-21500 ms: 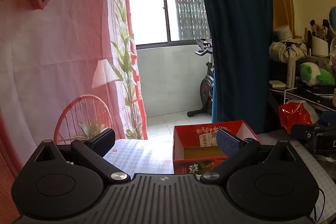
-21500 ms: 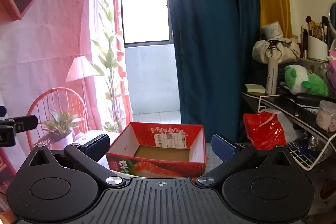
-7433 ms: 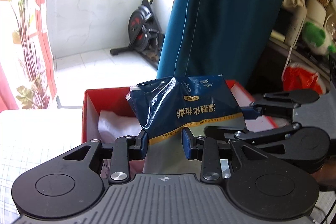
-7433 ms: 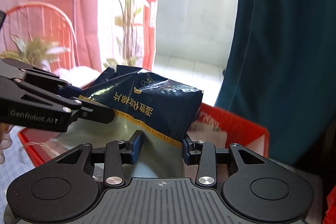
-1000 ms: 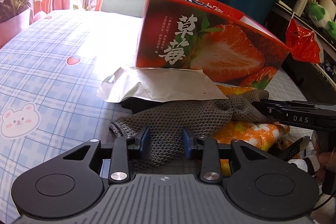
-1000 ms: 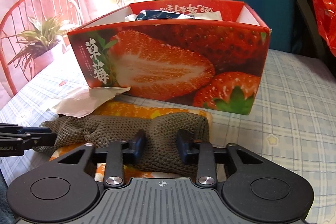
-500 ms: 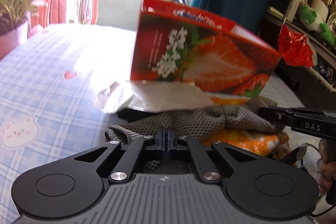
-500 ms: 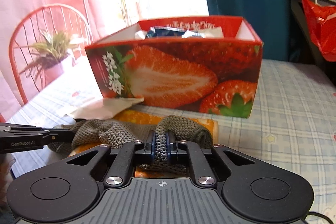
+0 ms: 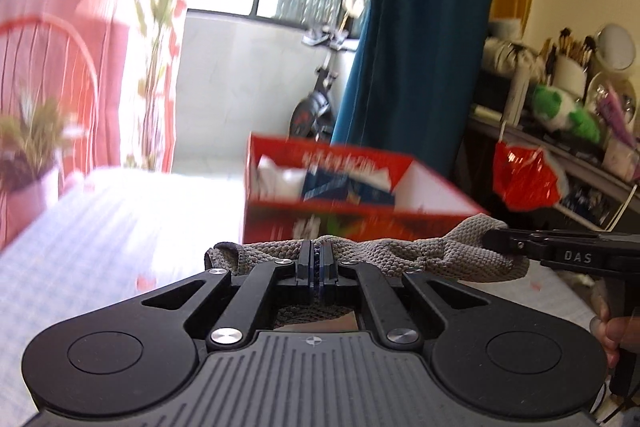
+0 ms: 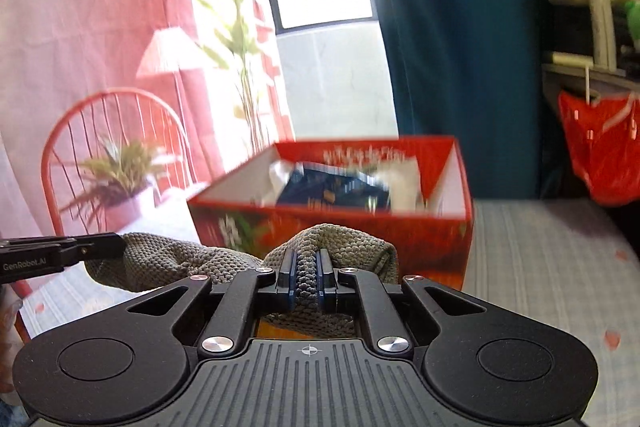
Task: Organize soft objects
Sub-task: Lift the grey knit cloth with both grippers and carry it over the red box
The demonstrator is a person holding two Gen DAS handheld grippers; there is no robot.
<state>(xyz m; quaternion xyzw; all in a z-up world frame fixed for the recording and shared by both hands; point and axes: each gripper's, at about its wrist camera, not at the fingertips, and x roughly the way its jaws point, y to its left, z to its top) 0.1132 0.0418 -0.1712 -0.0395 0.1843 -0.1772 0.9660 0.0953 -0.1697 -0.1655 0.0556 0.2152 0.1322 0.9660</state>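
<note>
A grey-green knitted cloth [image 9: 424, 253] hangs stretched between my two grippers, lifted off the table. My left gripper [image 9: 317, 259] is shut on its left end. My right gripper [image 10: 307, 277] is shut on the other end, with a fold of the knitted cloth [image 10: 312, 247] bunched between its pads. In the left wrist view the right gripper [image 9: 500, 241] comes in from the right, and in the right wrist view the left gripper [image 10: 116, 245] comes in from the left. Behind the cloth stands the red strawberry box [image 9: 440, 199], open on top, holding a dark blue packet [image 10: 332, 191] and white items.
The table [image 10: 540, 267] has a checked blue cloth. A red plastic bag [image 9: 524, 179] hangs off a cluttered shelf at the right. A potted plant [image 10: 120, 179] and a red wire chair stand at the left. A teal curtain and an exercise bike are behind the box.
Both grippers went from open around the knitted cloth to shut on it, then rose with it. The box's open top and contents have come into view; the orange item and silver packet have dropped out of sight.
</note>
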